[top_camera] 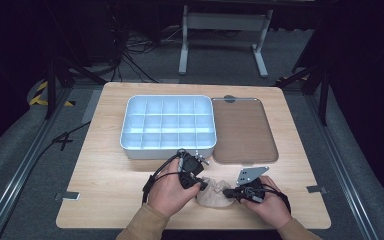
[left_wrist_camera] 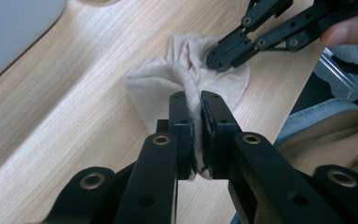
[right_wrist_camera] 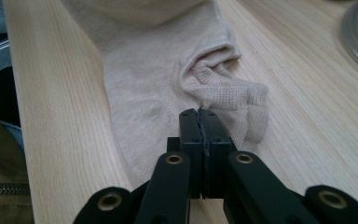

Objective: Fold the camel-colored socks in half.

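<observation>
A beige sock point(top_camera: 214, 196) lies bunched on the wooden table near its front edge, between my two grippers. My left gripper point(top_camera: 203, 185) is shut on a fold of the sock point(left_wrist_camera: 158, 86), and the fabric shows pinched between its jaws at the left gripper point(left_wrist_camera: 193, 95). From the right, my right gripper point(top_camera: 226, 191) meets the sock's other side. Its jaws are closed at the ribbed cuff of the sock point(right_wrist_camera: 144, 79), with the right gripper point(right_wrist_camera: 198, 112) pinching the cuff's edge. The right gripper point(left_wrist_camera: 212, 59) tips also press into the fabric in the left gripper view.
A light blue tray point(top_camera: 130, 120) with several small compartments stands at the table's middle. A clear brownish lid point(top_camera: 242, 130) lies flat to its right. The table's front edge point(top_camera: 195, 227) runs just behind the person's hands.
</observation>
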{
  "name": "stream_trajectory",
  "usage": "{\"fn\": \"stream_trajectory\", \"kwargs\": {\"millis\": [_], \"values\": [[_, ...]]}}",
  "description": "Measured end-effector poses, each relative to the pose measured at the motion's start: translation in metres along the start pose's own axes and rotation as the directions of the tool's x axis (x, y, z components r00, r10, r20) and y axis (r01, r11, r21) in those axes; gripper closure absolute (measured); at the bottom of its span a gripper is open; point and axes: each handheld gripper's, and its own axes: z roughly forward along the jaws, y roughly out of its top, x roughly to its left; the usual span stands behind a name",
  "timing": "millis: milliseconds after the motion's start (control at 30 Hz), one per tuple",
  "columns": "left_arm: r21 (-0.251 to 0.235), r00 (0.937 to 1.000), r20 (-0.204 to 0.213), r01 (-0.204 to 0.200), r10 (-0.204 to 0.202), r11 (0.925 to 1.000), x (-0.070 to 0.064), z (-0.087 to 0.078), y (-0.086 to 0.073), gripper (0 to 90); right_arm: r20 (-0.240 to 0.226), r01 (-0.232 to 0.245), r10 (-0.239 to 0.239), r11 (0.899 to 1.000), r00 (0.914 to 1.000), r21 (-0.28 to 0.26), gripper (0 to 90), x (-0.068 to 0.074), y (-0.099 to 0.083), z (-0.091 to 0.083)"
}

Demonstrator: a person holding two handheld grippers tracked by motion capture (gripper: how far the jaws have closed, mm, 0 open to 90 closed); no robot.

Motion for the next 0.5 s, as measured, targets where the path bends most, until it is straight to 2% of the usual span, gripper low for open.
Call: {"fn": "stream_trajectory", "kwargs": {"millis": [167,500], "values": [[-0.010,1.0000,0.000,-0.004,0.004,0.9999,-0.0016,0.0017,0.0024,83.6,-0.028,0.005,-0.005,1.000,0.9996,-0.001,90.0,0.0003,0.0025,0.0035],[-0.017,0.9995,0.005,-0.031,0.031,0.9994,-0.0057,0.0059,0.0079,83.6,-0.039,0.017,-0.017,1.000,0.9991,-0.009,90.0,0.0022,0.0035,0.0060]]}}
